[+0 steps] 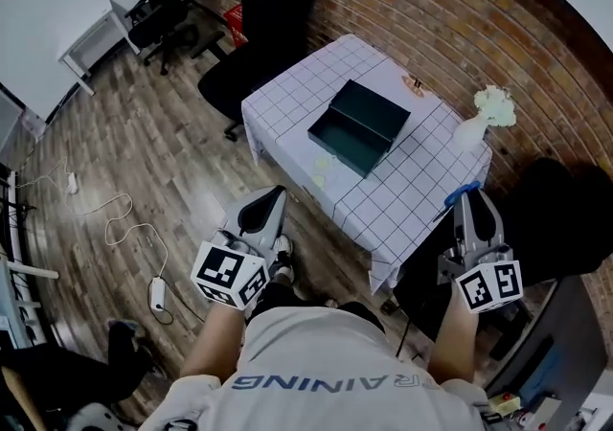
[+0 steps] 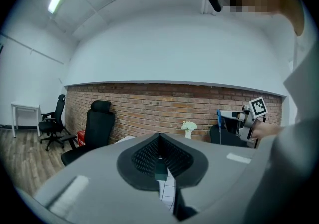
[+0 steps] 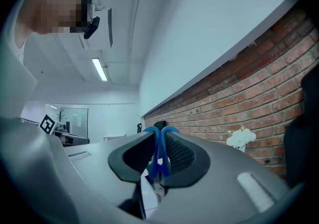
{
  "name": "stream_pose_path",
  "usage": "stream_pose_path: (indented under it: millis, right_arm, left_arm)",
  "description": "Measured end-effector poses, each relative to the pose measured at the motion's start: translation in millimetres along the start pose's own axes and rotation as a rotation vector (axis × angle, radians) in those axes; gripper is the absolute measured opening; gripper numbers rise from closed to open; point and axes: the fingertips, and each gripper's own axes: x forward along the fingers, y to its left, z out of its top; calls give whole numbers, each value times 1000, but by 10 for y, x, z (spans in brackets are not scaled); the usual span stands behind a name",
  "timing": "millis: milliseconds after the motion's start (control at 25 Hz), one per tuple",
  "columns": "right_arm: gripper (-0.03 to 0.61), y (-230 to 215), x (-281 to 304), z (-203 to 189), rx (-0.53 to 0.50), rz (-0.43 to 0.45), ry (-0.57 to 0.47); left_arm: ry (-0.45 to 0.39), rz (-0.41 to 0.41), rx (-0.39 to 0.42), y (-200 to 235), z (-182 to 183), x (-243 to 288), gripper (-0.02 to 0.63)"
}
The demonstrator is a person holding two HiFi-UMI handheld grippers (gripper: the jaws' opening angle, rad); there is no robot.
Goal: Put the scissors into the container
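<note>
Right gripper view: one pair of blue-handled scissors (image 3: 160, 161) is seen clamped between the pads of the right gripper (image 3: 158, 141), the handle loops standing beyond the tips and the metal part showing below the pads. In the head view the right gripper (image 1: 474, 204) is held by the near right edge of the tabletop (image 1: 412, 180), with the scissors (image 1: 463, 194) raised at its tip. One container (image 1: 356, 137), a dark green open box, is set near the middle of the checked tabletop, well apart from the scissors and to their left. Nothing can be made out inside it. One vase of white flowers (image 1: 488, 113) is placed towards the brick wall. The left gripper (image 1: 263, 214) is held off the tabletop's near left side; its pads are pressed together at the tips with nothing between them (image 2: 159, 138). Two grippers are counted in all.
</note>
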Motion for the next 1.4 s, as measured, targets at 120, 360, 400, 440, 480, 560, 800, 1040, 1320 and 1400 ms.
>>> stream_pose_path:
  millis: [120, 360, 400, 440, 480, 560, 800, 1040, 1320, 1400]
  right_arm:
    - [89, -67, 178, -27, -2, -42, 16]
    - [89, 20, 737, -126, -67, -111, 75]
    - [89, 50, 865, -126, -72, -119, 79]
    - [91, 88, 993, -127, -72, -128, 81]
    - [91, 132, 1113, -130, -72, -138, 84]
    - [91, 227, 1332, -148, -75, -157, 96]
    - [91, 401, 1896, -316, -82, -199, 116]
    - [91, 364, 2140, -519, -84, -201, 166]
    - [91, 66, 2220, -549, -49, -181, 182]
    - [91, 16, 2272, -578, -45, -157, 197]
  left_arm:
    - [-6, -32, 2, 194, 68, 264, 0]
    - [5, -109, -18, 732, 116, 788, 0]
    - [6, -122, -18, 840, 140, 869, 0]
    - [8, -134, -17, 953, 162, 943, 0]
    - [14, -147, -19, 1068, 173, 1012, 0]
    - [31, -174, -21, 1287, 156, 1140, 0]
    - [58, -214, 40, 1895, 97, 1451, 0]
    - [78, -231, -1, 2061, 18, 1671, 0]
    - [78, -216, -27, 1899, 54, 1903, 0]
    - [82, -211, -25, 1843, 59, 1951, 0]
